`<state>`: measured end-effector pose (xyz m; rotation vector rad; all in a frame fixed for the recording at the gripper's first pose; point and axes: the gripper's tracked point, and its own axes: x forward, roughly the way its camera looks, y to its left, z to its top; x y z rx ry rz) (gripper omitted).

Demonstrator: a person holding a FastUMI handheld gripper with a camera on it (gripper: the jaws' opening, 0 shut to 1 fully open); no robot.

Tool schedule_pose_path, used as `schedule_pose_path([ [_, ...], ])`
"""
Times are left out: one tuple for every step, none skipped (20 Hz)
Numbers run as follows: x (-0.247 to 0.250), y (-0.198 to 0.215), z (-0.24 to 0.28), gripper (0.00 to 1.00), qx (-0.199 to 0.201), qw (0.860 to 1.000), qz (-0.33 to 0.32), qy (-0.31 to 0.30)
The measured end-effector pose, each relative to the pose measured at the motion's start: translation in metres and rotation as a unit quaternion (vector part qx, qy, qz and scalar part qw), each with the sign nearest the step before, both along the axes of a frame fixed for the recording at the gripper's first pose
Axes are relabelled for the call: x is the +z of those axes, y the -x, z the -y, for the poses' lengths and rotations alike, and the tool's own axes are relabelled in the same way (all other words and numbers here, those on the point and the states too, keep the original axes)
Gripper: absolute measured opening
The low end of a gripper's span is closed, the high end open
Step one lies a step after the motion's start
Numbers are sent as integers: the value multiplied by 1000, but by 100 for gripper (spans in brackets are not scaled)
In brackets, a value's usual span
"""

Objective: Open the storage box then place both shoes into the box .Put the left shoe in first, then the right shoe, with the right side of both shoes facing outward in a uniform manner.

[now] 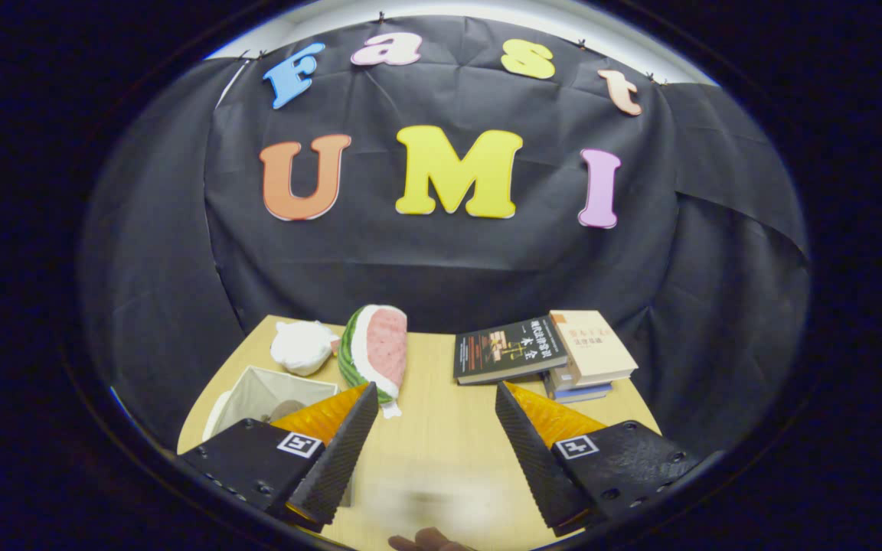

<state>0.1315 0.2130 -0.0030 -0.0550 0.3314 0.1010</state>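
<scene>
My gripper (435, 394) is open above a light wooden table (441, 428), with only bare tabletop between its fingers. A pale fabric storage box (257, 390) with an open top sits behind and partly under the left finger (341, 451); something dark lies inside it, too hidden to name. Just under the gripper lies a blurred pale patch (433, 501), and I cannot tell what it is. A small brownish shape (429, 540), perhaps part of a hand, shows below it.
A watermelon-slice plush (374, 353) and a white plush toy (302, 346) lie beyond the left finger. A stack of books (544, 353) sits beyond the right finger. Black cloth walls close the booth behind the table.
</scene>
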Motion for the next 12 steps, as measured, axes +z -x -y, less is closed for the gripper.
schedule_pose_path([
  [6, 5, 8, 95, -1, 1000, 8, -4],
  [13, 10, 17, 95, -4, 1000, 18, -6],
  [21, 14, 26, 95, -7, 999, 31, -10],
  [30, 19, 32, 95, -7, 999, 47, -12],
  [40, 22, 39, 95, -9, 998, 63, -14],
  [51, 26, 45, 95, -13, 996, 83, -19],
  [60, 26, 52, 95, -18, 994, 102, -22],
  [65, 28, 58, 95, -27, 993, 110, -27],
  [68, 33, 61, 94, -30, 992, 116, -30],
  [73, 36, 64, 94, -38, 991, 121, -30],
  [69, 39, 67, 94, -42, 991, 126, -33],
  [73, 45, 64, 94, -43, 990, 129, -37],
])
